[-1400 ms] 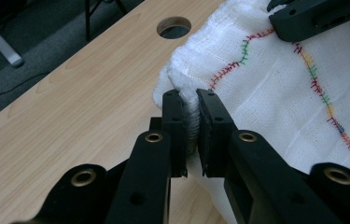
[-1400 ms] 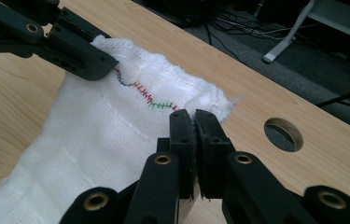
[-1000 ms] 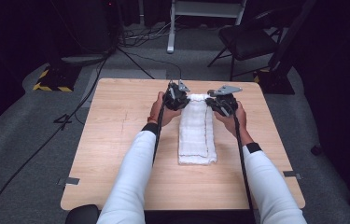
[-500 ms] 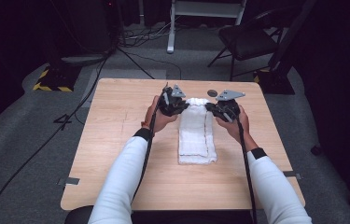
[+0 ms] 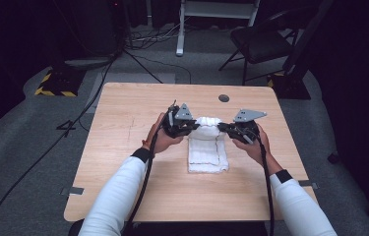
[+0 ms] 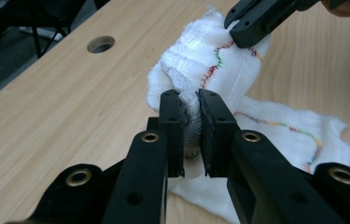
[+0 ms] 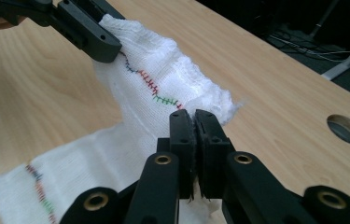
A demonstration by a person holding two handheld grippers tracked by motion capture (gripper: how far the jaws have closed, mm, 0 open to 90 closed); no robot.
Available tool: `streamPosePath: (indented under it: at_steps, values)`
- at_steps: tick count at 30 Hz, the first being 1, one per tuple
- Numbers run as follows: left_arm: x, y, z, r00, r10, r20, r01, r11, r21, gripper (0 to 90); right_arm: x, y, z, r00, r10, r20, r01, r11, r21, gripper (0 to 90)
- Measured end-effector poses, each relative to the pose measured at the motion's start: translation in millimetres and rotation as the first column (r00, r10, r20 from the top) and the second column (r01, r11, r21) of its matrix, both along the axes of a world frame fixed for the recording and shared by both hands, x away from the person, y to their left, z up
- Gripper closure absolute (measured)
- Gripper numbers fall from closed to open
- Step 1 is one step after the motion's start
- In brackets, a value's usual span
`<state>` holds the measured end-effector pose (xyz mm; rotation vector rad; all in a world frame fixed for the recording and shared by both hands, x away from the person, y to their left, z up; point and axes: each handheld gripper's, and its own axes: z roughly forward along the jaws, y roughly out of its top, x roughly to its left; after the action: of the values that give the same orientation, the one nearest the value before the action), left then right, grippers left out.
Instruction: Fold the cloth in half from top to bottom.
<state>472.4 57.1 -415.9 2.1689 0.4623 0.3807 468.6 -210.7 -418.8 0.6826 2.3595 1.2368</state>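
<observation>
Both the left gripper (image 6: 191, 135) and the right gripper (image 7: 194, 144) have their jaws clamped on the far edge of the white cloth (image 5: 207, 147). If one hand pulls faster, the fold could land crooked on the tabletop (image 5: 123, 128), or the thin edge may slip out.

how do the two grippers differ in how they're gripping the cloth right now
The left gripper pinches a thick bunched wad of the white cloth, so its jaws stand slightly apart. The right gripper clamps a thin edge, jaws nearly touching. In the high view the left is at the cloth's left corner, the right at its right. Both hold the far end lifted.
</observation>
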Motion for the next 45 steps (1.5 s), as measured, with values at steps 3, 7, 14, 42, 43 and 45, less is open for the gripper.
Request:
streamPosePath:
  at_steps: [3,7,14,42,43,45]
  values:
    - [-10.2,0.5,-6.6,0.9997,-0.026,-0.004,0.026,0.9997,0.003,79.7,-9.0,-2.7,-2.7,0.9998,0.022,-0.006,-0.022,1.0,-0.004,86.2]
    - [-20.6,1.0,-13.8,0.9987,-0.049,-0.009,0.05,0.9987,0.014,78.5,-17.8,-7.4,-8.7,0.9988,0.045,-0.021,-0.045,0.999,-0.012,86.2]
    - [-33.3,-0.1,-27.5,0.9958,-0.085,-0.034,0.086,0.9957,0.033,77.7,-30.1,-11.6,-21.0,0.9954,0.082,-0.048,-0.084,0.996,-0.029,86.1]
    - [-79.0,1.8,-56.6,0.9804,-0.174,-0.093,0.187,0.969,0.162,84.9,-71.3,-26.2,-51.7,0.9802,0.139,-0.141,-0.152,0.984,-0.09,81.1]
    - [-79.6,2.6,-57.1,0.9809,-0.17,-0.094,0.184,0.9691,0.165,85.1,-72.2,-27.3,-52.1,0.9797,0.141,-0.143,-0.154,0.984,-0.09,81.2]
    - [-80.9,3.2,-58.3,0.9812,-0.169,-0.093,0.183,0.9688,0.167,85.5,-74.4,-28.5,-53.3,0.9797,0.139,-0.145,-0.153,0.984,-0.092,81.5]
